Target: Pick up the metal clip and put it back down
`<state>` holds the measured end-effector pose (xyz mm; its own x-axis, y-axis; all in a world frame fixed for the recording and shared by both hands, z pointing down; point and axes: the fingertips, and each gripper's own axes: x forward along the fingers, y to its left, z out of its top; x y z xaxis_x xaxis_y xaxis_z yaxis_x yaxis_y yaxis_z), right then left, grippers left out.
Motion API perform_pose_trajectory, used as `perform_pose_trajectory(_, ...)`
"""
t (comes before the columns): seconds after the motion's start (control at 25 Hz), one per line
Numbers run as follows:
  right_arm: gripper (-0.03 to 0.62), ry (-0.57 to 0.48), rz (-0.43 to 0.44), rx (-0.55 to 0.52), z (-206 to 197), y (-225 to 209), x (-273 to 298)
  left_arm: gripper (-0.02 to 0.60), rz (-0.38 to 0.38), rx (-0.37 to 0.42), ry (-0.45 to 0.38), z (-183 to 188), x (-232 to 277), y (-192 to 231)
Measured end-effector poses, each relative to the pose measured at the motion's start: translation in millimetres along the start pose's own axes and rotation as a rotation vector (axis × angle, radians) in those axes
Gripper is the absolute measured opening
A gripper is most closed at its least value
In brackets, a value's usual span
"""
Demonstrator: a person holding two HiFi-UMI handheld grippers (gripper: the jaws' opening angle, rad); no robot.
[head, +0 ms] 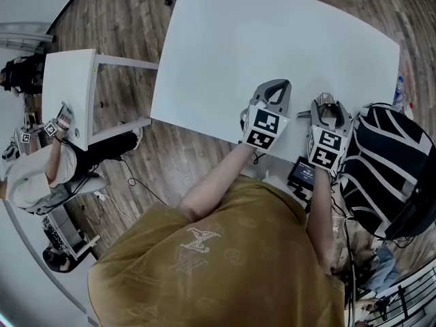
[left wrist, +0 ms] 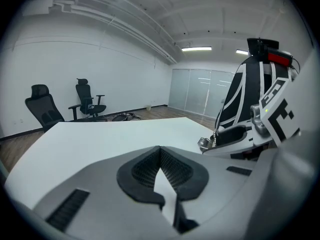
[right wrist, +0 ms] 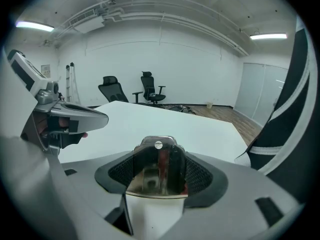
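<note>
— State of the left gripper (head: 275, 87)?
— Clenched. Its own view shows the two black pads (left wrist: 142, 171) meeting at the tips, with only a sliver of white table (head: 272, 33) showing in the gap behind them. Nothing is between them.

— And the right gripper (head: 326, 106)?
— Grasping the clip (right wrist: 156, 171). The clip is shiny metal with a rivet near its top edge. It stands upright between the ribbed pads, clamped on both sides.

— Where are the two placed?
— Side by side over the table's near edge, toward five o'clock on the top. The right one is at three o'clock of the left, close but apart, and both point to twelve.

— Is the clip resting on the table?
— It sits at the jaw tips, low over the top. Whether it touches the surface, I cannot tell.

— Surroundings?
— A black chair (head: 388, 169) with white stripes stands just beside the right gripper, at its three o'clock. A second table (head: 68, 87) stands at nine o'clock, with a seated person (head: 41, 176) at it. Two office chairs (right wrist: 131, 91) stand by the far wall at twelve.
</note>
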<state>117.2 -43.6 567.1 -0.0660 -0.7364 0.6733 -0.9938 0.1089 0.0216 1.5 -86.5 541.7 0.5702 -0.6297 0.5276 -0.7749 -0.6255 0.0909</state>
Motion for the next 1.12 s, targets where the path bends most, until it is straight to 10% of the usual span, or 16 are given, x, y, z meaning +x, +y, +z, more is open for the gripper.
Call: perform_pose_trajectory(1.12,0.29,0.189,0.035,0.064,-64,5,42,0.006,-0.045,-0.024,0.158,-65,25,-7)
